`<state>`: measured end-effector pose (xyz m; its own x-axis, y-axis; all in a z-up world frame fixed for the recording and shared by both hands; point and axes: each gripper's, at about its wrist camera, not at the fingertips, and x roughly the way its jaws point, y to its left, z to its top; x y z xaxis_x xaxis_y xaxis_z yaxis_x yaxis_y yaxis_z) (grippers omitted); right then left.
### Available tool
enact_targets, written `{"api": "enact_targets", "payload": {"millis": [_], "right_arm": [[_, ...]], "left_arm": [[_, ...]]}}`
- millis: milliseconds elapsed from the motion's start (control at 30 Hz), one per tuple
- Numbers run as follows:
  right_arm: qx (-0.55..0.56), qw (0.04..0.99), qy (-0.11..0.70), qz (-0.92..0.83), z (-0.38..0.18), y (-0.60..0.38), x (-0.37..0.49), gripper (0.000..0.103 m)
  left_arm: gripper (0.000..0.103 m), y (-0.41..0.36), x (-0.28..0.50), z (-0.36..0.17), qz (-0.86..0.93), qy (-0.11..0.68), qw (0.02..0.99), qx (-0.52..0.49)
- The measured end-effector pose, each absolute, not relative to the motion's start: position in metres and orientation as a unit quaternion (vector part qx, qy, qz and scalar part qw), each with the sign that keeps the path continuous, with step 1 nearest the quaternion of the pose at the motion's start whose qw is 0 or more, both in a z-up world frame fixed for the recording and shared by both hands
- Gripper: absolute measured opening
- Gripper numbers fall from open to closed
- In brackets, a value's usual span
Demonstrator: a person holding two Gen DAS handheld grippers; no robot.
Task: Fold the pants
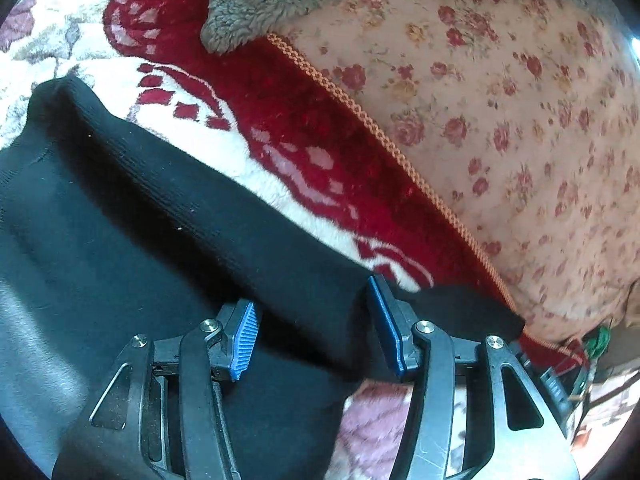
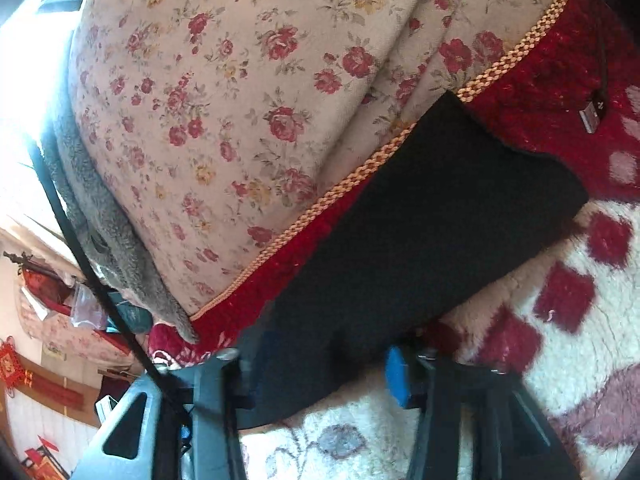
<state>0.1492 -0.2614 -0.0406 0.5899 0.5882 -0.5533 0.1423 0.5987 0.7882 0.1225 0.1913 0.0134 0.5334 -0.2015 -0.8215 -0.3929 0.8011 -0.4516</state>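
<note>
The black pants (image 1: 160,220) lie across a red and white fleece blanket (image 1: 304,112). Their ribbed edge runs from upper left to lower right. My left gripper (image 1: 312,332) is open and straddles that edge near its lower end, with fabric between the blue pads (image 1: 242,340) but no squeeze on it. In the right wrist view a narrow end of the pants (image 2: 440,208) reaches down between the fingers of my right gripper (image 2: 324,368). Fabric covers its left finger. The blue right pad (image 2: 398,376) stands just beside the cloth, so that gripper is open.
A floral cushion (image 1: 500,100) (image 2: 240,100) rises behind the blanket's braided orange trim (image 2: 400,148). A grey fleecy garment (image 1: 256,4) with a button lies on it. A USB plug (image 2: 592,114) rests on the red blanket (image 2: 560,320), and a black cable (image 2: 80,248) crosses the left side.
</note>
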Motion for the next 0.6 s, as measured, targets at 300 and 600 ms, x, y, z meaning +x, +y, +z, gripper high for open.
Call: {"api": "enact_targets", "payload": {"millis": [300,600], "right_arm": [[0.396,0.813,0.392,0.170,-0.016,-0.258,0.133,0.008],[0.409,0.812,0.376,0.179,0.001,-0.265,0.096,0.008]], "left_arm": [[0.007,0.195,0.111,0.027,0.041,0.460,0.836,-0.295],[0.007,0.197,0.075,0.063,0.014,0.437,0.852,-0.289]]}}
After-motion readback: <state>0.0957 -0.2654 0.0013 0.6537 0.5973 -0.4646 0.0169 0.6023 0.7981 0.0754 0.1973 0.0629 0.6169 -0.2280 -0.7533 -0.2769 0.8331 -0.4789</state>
